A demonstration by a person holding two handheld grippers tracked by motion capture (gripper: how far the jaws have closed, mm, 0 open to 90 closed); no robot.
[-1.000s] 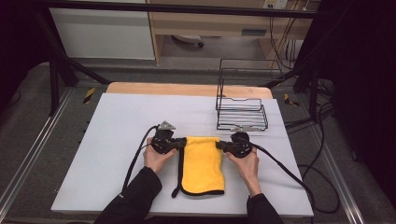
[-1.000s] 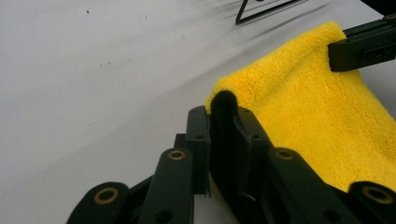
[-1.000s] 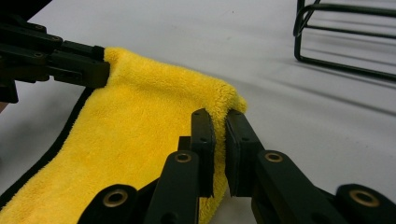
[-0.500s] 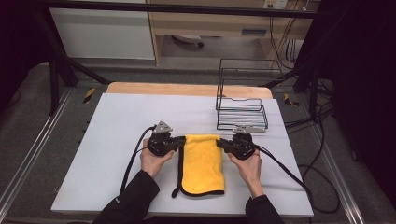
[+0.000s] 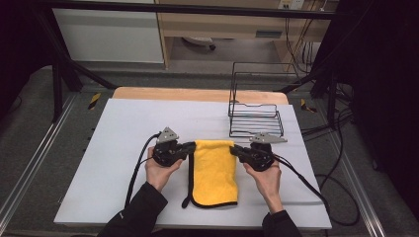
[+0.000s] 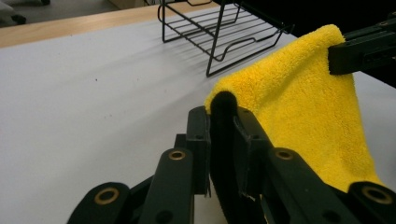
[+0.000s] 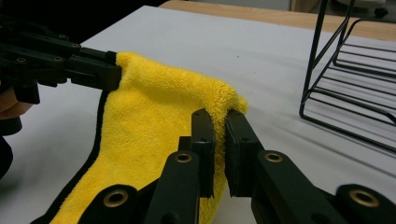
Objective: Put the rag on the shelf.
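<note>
Nearest to the person, the free end of the yellow microfibre cloth [image 5: 214, 173] is lying flat on the white table [image 5: 123, 128], with its black edging curling at the near-left corner. The cloth is sitting in the middle of the table, btw the two hands, already folded to a long narrow shape.

At the far end of the cloth both tools are gripping. The left gripper [image 5: 190, 146] is pinching the far-left corner; in the left gripper view its jaws are pressed together on the black-edged corner [image 6: 224, 107], and the fabric is standing up a little there. The right gripper [image 5: 235, 149] is pinching the far-right corner; in the right gripper view the jaws are closing on the yellow pile [image 7: 219, 100], w/ only a thin slit btw them.

My judgement: the step in hand is the next fold, i.e. the far edge is being raised slightly off the table and stretched btw the grippers. The next move is probably calling for both grippers rising together, at the same height, then carrying the far edge toward the near edge and laying it down aligned, w/o letting one corner slip.

Farther away, the black wire rack [image 5: 255, 118] is standing near the right-far part of the table, well apart from the cloth.

Hard to make out: how many layers each gripper is holding, because the jaws are covering the corners. The underside of the cloth is hidden, and the rack is cut off in both gripper views.
</note>
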